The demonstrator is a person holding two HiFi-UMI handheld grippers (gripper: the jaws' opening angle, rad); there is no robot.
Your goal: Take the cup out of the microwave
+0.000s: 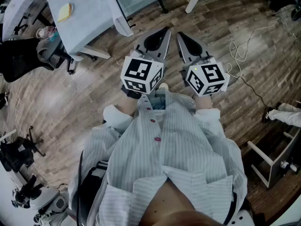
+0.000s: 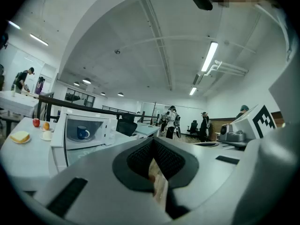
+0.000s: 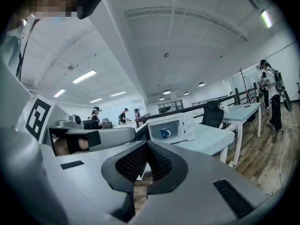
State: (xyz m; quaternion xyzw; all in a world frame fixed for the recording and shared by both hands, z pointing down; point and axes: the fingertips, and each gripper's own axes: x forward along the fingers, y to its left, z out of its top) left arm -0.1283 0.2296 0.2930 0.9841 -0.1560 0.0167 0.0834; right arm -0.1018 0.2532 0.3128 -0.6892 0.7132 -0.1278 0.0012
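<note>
A white microwave [image 2: 89, 129] stands on a pale table [image 2: 18, 158], well ahead of me and out of reach. A blue cup [image 2: 83, 133] sits inside it, upright, with its handle to the right. The right gripper view shows the same microwave [image 3: 174, 127] and cup [image 3: 165, 133] in the distance. Both grippers are held close to my chest over the wooden floor. The left gripper [image 1: 161, 36] and the right gripper [image 1: 180, 37] are each shut with nothing in their jaws. Seen along their jaws, the left gripper [image 2: 152, 143] and the right gripper [image 3: 147, 146] point about level toward the table.
On the table beside the microwave lie a red apple [image 2: 36, 122], an orange [image 2: 46, 125] and bread on a plate [image 2: 20, 137]. The table's corner [image 1: 89, 13] reaches toward me. A black office chair [image 3: 213, 116], more white tables, several people and floor cables [image 1: 244, 51] surround the spot.
</note>
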